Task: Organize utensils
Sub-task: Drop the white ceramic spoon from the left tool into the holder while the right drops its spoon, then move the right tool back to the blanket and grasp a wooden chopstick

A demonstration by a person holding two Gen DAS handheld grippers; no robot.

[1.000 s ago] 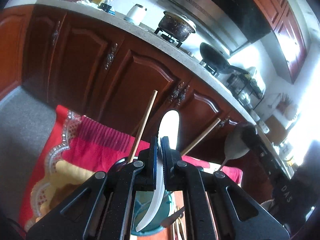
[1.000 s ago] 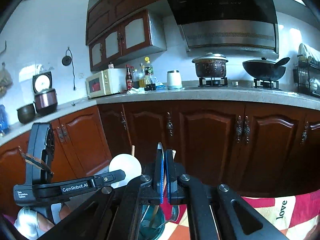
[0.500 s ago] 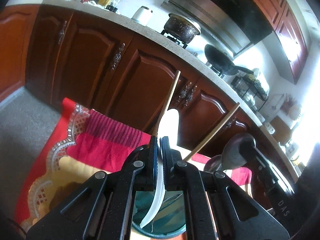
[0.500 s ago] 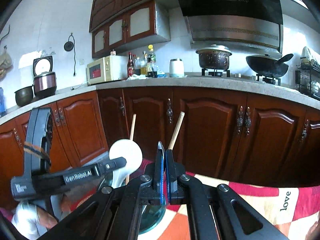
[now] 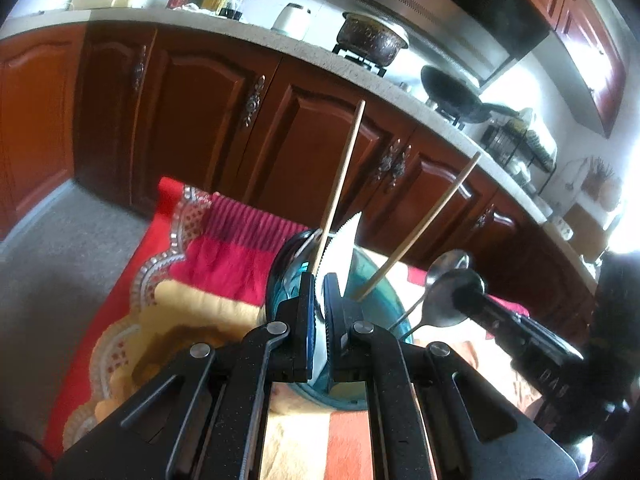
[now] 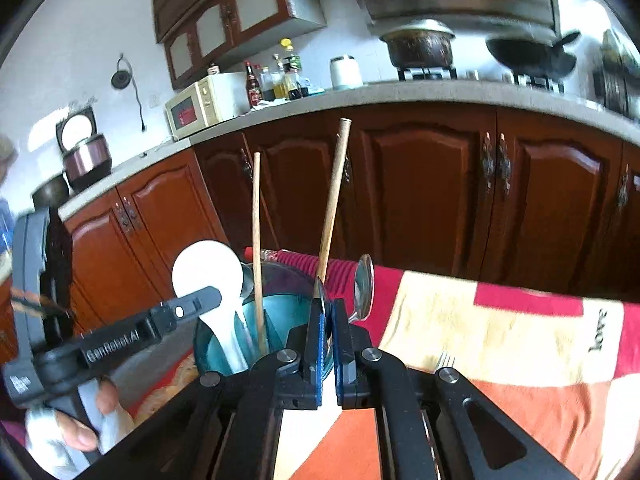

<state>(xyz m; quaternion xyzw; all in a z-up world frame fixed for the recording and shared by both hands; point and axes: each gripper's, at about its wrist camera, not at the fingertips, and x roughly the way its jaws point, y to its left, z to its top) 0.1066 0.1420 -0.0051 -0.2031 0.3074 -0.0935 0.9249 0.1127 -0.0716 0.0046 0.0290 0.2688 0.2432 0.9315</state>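
White spoon (image 5: 340,248) clamped in your left tool (image 5: 319,316), metal spoon (image 6: 362,288) in right tool (image 6: 327,344), jaws opening: both lowered into cup (image 6: 224,344) w/ chopsticks (image 6: 258,248).

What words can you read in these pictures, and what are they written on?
"GenRobot.AI": on the side of the left gripper, in the right wrist view.
"love": on the red patchwork cloth.
"DAS": on the right gripper, partly blurred.
Labels on the bottles and microwave: too small to read.

Bright daylight glare at right — fisheye edges warped, blurred.
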